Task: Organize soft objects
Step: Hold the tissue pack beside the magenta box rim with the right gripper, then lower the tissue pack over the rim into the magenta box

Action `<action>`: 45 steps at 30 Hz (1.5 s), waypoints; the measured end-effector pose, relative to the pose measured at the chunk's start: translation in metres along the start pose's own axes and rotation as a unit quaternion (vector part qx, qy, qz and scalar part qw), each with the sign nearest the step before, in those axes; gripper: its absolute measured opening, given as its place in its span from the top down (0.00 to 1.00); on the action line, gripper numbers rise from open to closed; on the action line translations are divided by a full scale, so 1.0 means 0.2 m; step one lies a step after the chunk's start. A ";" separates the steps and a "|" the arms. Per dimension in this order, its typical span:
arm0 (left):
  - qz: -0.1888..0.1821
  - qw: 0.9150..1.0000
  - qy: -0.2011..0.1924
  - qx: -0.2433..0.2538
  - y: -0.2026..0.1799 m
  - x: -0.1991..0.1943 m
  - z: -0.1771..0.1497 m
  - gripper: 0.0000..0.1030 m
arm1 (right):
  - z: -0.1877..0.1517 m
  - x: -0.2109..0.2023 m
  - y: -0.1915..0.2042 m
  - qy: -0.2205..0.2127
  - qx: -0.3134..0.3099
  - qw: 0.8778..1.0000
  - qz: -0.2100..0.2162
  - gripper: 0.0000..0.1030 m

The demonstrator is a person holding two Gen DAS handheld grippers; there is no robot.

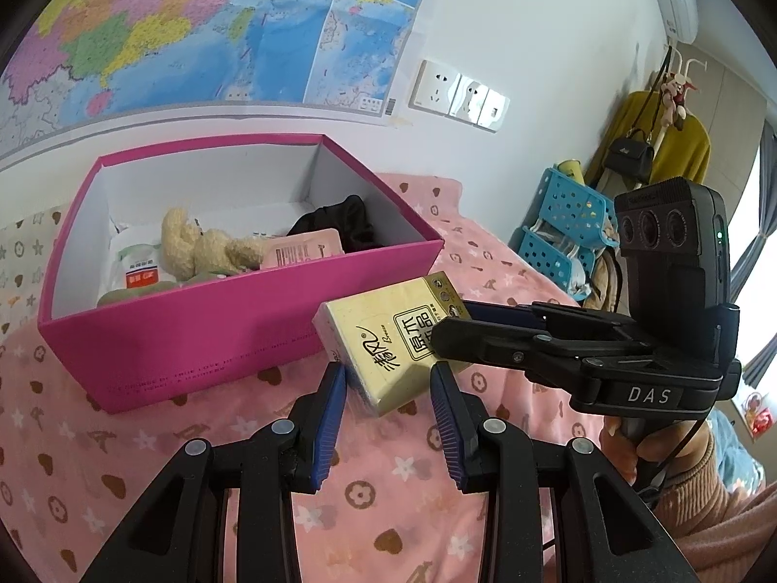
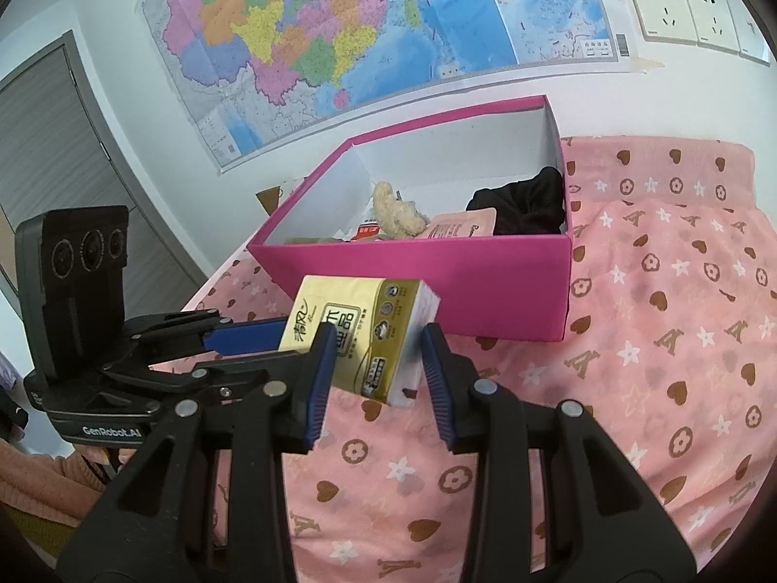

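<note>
A yellow tissue pack (image 1: 388, 335) is held tilted above the pink bedspread, just in front of the pink box (image 1: 204, 345). My left gripper (image 1: 388, 384) closes on its near end and my right gripper (image 1: 449, 328) grips its right end. In the right wrist view the tissue pack (image 2: 359, 335) sits between my right gripper's fingers (image 2: 376, 364), with the left gripper (image 2: 252, 337) coming in from the left. The pink box (image 2: 437, 286) holds a cream plush toy (image 1: 194, 248), a black cloth (image 1: 340, 223), a pink packet (image 1: 303, 248) and a white packet (image 1: 133, 265).
The pink patterned bedspread (image 2: 655, 340) covers the bed. A map (image 1: 194, 24) and wall sockets (image 1: 459, 94) are behind the box. Blue baskets (image 1: 563, 223) and hanging clothes (image 1: 650, 145) stand at the right. A grey door (image 2: 63, 155) is at the left.
</note>
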State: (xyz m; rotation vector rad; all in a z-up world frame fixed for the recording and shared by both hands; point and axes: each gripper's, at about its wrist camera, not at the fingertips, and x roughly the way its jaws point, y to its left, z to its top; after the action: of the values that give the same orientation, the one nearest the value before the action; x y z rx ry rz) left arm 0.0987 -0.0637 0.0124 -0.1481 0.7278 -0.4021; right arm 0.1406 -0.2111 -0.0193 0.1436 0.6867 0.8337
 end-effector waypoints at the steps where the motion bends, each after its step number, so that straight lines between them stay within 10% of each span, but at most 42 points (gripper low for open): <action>1: 0.000 1.000 0.000 0.000 0.00 0.00 0.00 0.66 | 0.00 0.00 0.00 -0.001 -0.001 1.000 0.000 0.62; 45: 0.008 1.000 -0.021 0.002 0.03 0.03 0.16 0.66 | 0.18 -0.01 -0.02 -0.028 -0.033 0.999 -0.004 0.62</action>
State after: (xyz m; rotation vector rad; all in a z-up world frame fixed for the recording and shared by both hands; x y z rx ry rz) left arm 0.1257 -0.0603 0.0313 -0.1458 0.6866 -0.3849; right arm 0.1634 -0.2106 0.0083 0.1043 0.6065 0.8405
